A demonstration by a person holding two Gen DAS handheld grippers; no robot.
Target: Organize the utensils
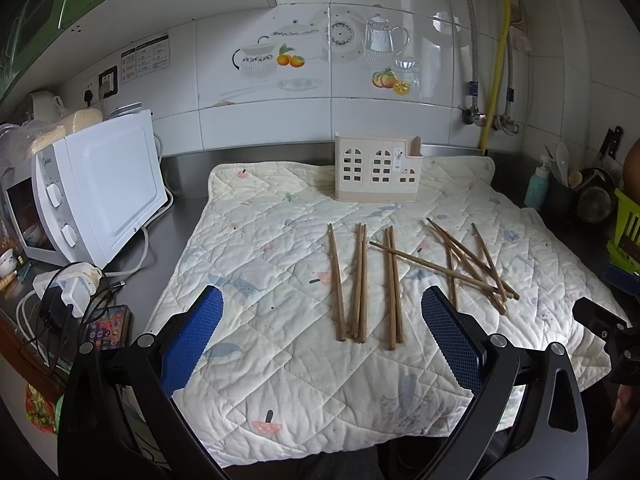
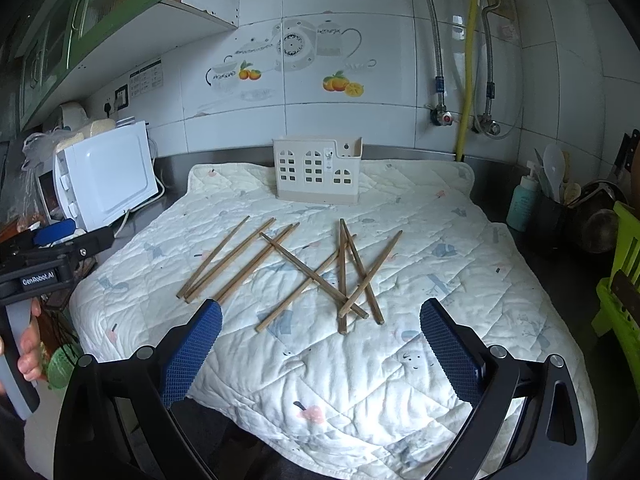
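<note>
**Chopsticks loose on the quilt, both claws wide and empty**

You are holding the left gripper above the near edge of a quilted cloth, its blue pads standing well apart with nothing between them. Your right gripper is hovering the same way, pads spread, gripping nothing.

The wooden chopsticks are lying on the middle of the cloth. Toward the left they are resting roughly side by side; toward the right, several are crossing one another in a loose heap. A cream utensil holder with window-shaped cutouts is standing upright at the far edge of the cloth, apart from the chopsticks.

The cloth is covering a steel counter that is running along a white tiled wall printed with teapots and oranges. A white microwave is sitting to the left, with a phone and chargers near it. A yellow pipe is running down the wall. A teal bottle and a dark pot of spoons are standing to the right.
</note>
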